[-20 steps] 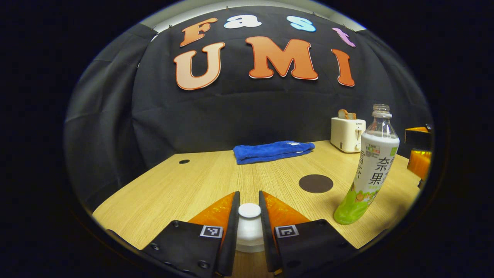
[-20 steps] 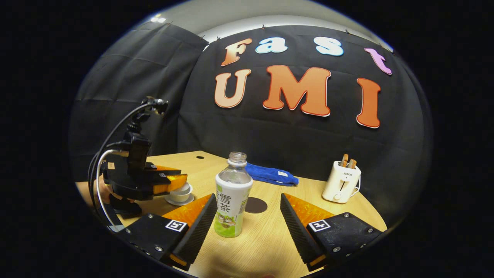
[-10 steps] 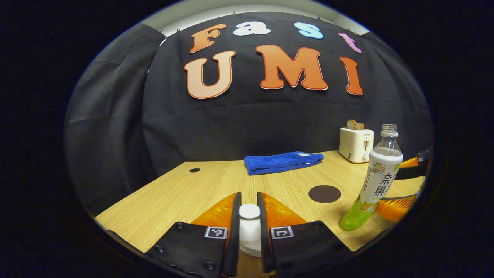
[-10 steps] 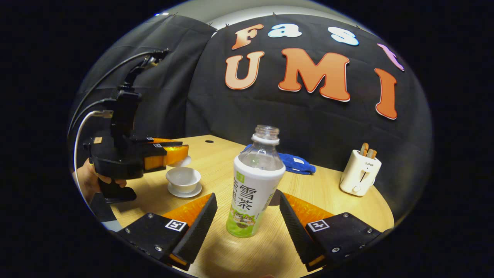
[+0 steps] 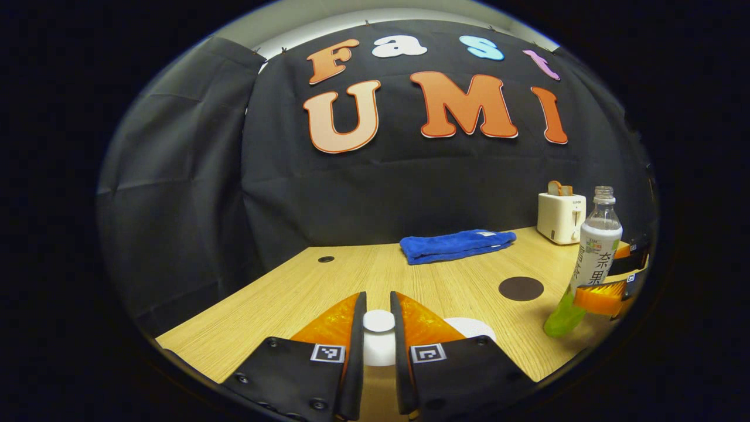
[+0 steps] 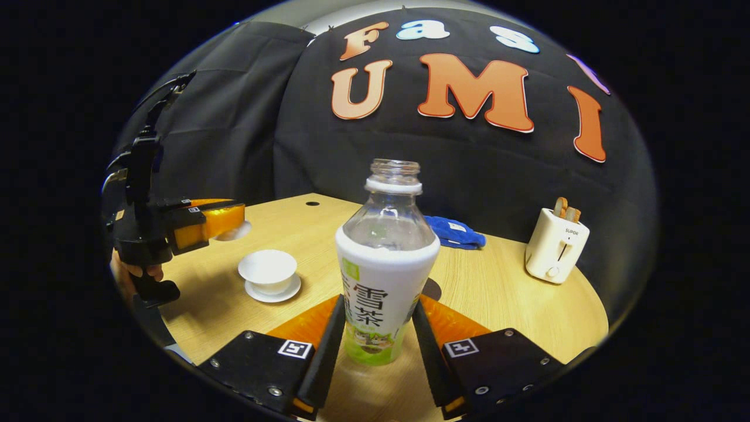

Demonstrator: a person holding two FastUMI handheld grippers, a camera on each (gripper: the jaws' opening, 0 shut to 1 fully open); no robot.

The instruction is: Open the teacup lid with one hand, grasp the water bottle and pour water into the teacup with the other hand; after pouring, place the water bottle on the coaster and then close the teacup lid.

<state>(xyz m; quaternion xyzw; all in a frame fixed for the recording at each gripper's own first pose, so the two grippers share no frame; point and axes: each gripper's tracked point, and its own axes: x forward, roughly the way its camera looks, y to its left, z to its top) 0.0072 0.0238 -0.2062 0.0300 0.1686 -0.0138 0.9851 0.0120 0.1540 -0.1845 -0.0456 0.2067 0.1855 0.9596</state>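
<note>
Two tongs are at work over a wooden bench (image 6: 515,299). At the centre of the right gripper view stands the bottle (image 6: 384,275), upright and uncapped, on the near part of the bench, with clear liquid showing below its neck. The right tongs (image 6: 375,337) have narrowed around its lower label; both fingers look to be touching its sides, though firm pressure cannot be confirmed.

To the left, the teacup (image 6: 268,271) sits open on its saucer (image 6: 273,291). Above and left of it, the left tongs (image 6: 225,221) hold the white lid (image 5: 378,337) by its knob, clamped between both fingers and raised clear of the cup. A hand (image 6: 132,278) grips that tool's handle.

Behind the bottle lies the dark round coaster (image 5: 521,288); farther back, a blue towel (image 6: 454,233) and a toaster (image 6: 555,246) at far right.

The step in hand appears to be securing the bottle. Squeeze evenly on the label without crushing it, lift straight up, and keep the open mouth upright until it is over the cup.
</note>
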